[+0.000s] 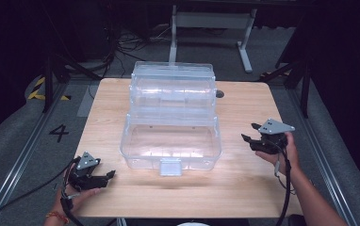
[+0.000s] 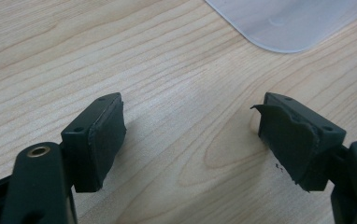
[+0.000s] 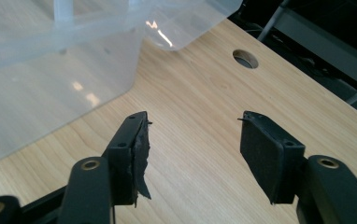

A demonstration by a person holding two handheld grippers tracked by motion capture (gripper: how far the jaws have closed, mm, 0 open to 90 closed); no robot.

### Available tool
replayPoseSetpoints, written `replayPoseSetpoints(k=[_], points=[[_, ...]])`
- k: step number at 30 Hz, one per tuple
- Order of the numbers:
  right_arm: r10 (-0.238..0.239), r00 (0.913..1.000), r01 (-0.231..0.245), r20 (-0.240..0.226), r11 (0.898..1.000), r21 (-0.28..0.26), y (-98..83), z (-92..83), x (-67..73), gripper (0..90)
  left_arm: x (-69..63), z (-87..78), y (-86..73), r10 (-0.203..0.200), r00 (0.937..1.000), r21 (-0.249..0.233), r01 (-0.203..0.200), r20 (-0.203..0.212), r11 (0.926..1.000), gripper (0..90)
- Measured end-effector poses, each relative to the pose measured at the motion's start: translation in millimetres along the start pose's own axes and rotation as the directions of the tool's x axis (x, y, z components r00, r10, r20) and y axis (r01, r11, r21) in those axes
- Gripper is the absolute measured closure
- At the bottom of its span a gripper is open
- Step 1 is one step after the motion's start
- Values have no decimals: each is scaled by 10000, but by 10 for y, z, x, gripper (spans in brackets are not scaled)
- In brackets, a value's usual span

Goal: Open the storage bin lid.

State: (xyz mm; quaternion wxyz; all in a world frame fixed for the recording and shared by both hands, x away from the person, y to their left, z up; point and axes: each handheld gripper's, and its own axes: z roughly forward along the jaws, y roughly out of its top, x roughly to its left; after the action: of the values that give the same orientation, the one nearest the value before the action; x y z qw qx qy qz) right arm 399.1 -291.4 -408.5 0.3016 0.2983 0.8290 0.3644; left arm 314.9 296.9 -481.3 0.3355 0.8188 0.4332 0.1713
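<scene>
Clear lidded box [image 1: 171,141] sat mid-table, latch [image 1: 170,166] facing the near edge. Left gripper [image 1: 106,176] parked near the near-left corner, jaws apart, empty. Right gripper [image 1: 249,132] by the right edge, jaws apart, empty. Likely between steps; next probably closing in on the latch.

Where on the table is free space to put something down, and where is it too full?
Bare wood lies left of the clear box, above the left gripper, and right of the box, around the right gripper, up to the cable hole. The table front strip is also free. The middle is crowded: the box and its open lid fill it.
</scene>
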Motion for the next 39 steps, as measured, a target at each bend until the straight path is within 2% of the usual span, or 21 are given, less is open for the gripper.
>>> replayPoseSetpoints(k=[7,9,12,15,17,19,22,26,29,31,35,38,39], points=[[45,9999,-39,-121,9991,419,-192,-19,31,410,-8,-19,-15,10,10000,45,-10,1,10000,234],[191,9991,-167,-377,9979,628,-259,-24,44,394,-6,-22,-21,72,10000,15,-72,8,10000,233],[273,9987,-236,-432,9963,825,-370,-53,72,389,-5,-25,-23,92,10000,25,-92,5,10000,233],[560,9979,-523,-329,9932,1042,-478,-81,98,357,-6,-25,-22,84,10000,27,-84,7,10000,233],[1116,9928,-1045,-438,9845,1411,-559,-99,85,322,-7,-24,-23,78,10000,21,-78,-4,10000,232],[1656,9850,-1574,-492,9777,1394,-618,-135,58,313,-7,-24,-22,87,10000,12,-87,-14,10000,232],[1606,9869,-1569,-167,9780,1374,-709,-169,69,308,-9,-18,-18,36,10000,27,-36,34,10000,226],[1618,9867,-1566,-176,9733,1679,-826,-166,117,292,3,-6,-4,128,9999,63,-128,69,9999,210],[1802,9834,-1737,-228,9695,1727,-920,-193,159,275,9,3,4,167,9998,73,-168,125,9998,201],[2041,9789,-2001,-59,9648,1709,-986,-206,174,244,9,8,13,194,9996,149,-197,199,9997,188],[2613,9651,-2575,-152,9582,1244,-1099,-259,170,240,9,49,49,320,9990,183,-325,296,9993,153],[2793,9601,-2747,-175,9525,1314,-1121,-274,166,208,20,66,70,396,9987,201,-403,322,9990,150],[2934,9557,-2877,-240,9482,1350,-1124,-271,155,208,20,66,70,393,9987,200,-400,325,9990,150]])
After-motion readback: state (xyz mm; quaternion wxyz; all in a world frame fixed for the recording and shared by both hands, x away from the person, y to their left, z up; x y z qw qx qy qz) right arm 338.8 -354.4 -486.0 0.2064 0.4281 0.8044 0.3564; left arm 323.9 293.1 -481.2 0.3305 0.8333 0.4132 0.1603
